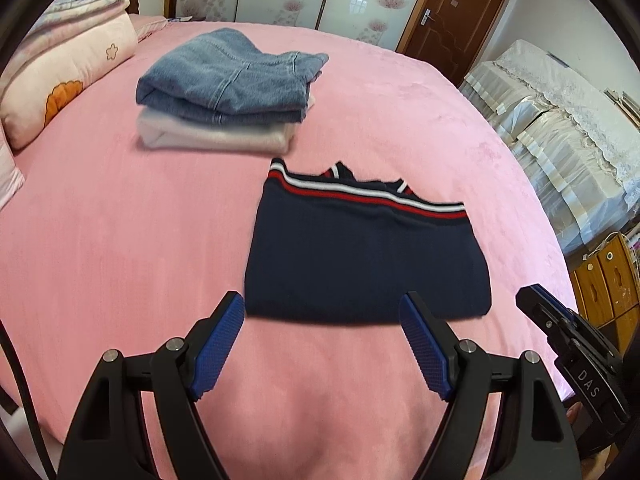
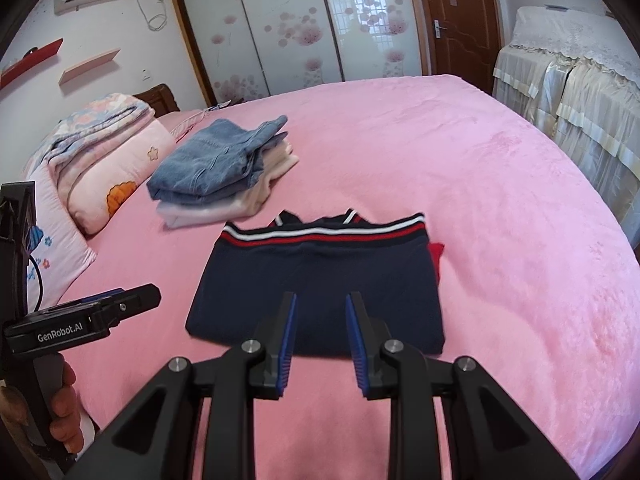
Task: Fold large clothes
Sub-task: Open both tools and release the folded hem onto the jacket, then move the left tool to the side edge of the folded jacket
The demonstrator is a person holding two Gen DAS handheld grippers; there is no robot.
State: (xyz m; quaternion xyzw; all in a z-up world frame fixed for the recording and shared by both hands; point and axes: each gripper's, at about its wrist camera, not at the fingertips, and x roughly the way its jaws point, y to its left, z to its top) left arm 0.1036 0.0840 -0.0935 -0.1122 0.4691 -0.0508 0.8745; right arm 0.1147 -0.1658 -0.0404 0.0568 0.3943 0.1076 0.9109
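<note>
The bed (image 2: pixel 460 152), under a pink plush cover, fills nearly all of both views and carries everything. On its near middle lies the sweater (image 2: pixel 320 284), navy with red and white stripes at the far edge, already a compact rectangle with a scrap of red showing at its right side. Both tools hover just short of its near edge and touch nothing. The left hand-held gripper (image 1: pixel 322 312) is spread wide and empty; the right hand-held gripper (image 2: pixel 321 300) has its jaws at a narrow gap, also empty.

By my reading the folding of this piece is almost done, and what remains is either one more fold or a move onto the stack (image 1: pixel 224 92), where jeans sit on a pale garment further up the bed, near but apart from the sweater. To do either well, each gripper should take a near corner and pinch through all the layers, not only the top one, or the fold will slide open. The lift should be level and together, so the stripes stay square. The plush cover may drag at the knit, so lifting clear beats sliding.

A folded quilt (image 2: pixel 100 148) rests at the head of the bed. Beyond stand sliding doors (image 2: pixel 280 20) with flower prints, a brown door (image 2: pixel 456 12), and furniture under lace covers (image 2: pixel 568 80).
</note>
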